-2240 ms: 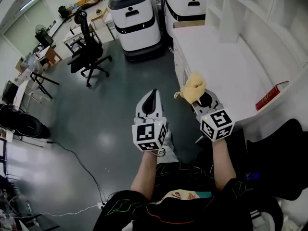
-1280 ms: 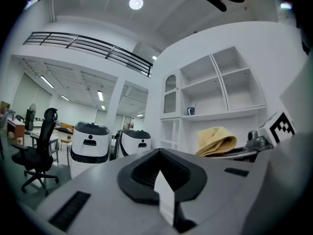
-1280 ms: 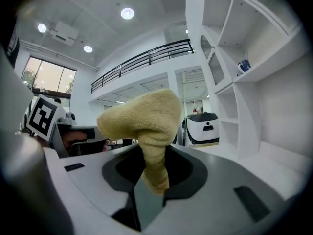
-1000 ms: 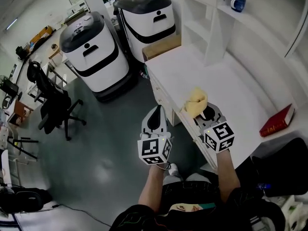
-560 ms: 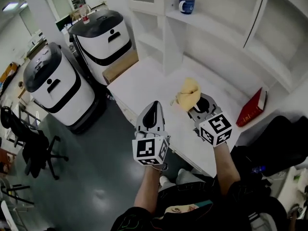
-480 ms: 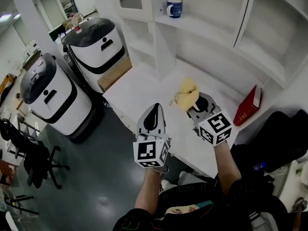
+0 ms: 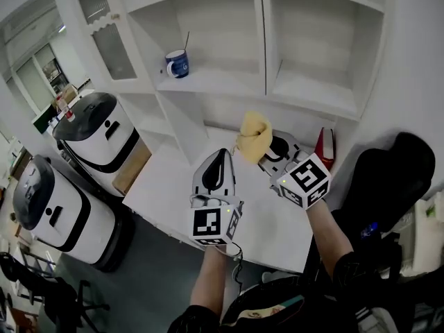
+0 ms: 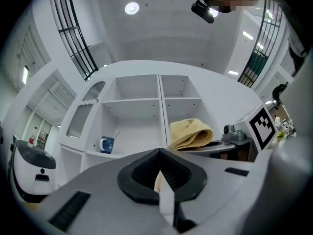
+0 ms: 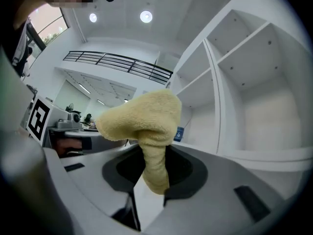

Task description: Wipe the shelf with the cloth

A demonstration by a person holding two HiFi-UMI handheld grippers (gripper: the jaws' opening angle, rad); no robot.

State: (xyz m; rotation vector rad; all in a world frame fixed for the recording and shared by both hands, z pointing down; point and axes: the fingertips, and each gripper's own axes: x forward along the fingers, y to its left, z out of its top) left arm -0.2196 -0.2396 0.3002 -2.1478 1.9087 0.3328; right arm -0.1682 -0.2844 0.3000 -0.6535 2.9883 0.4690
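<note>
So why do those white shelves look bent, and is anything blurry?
Head view: the wide lens bows the white shelf unit outward. Left gripper view: black corners ring the picture; the near grey jaws look softer than the blue mug. Right gripper view: the yellow terry cloth is crisp; round ceiling lights glare.

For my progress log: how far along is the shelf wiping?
Done: the cloth is gripped in the right claw. In hand: it is held up in front of the shelf, not touching it. Left: all the wiping; the left claw is shut and empty.

head view downward; gripper views toward shelf [image 7: 208,83]
</note>
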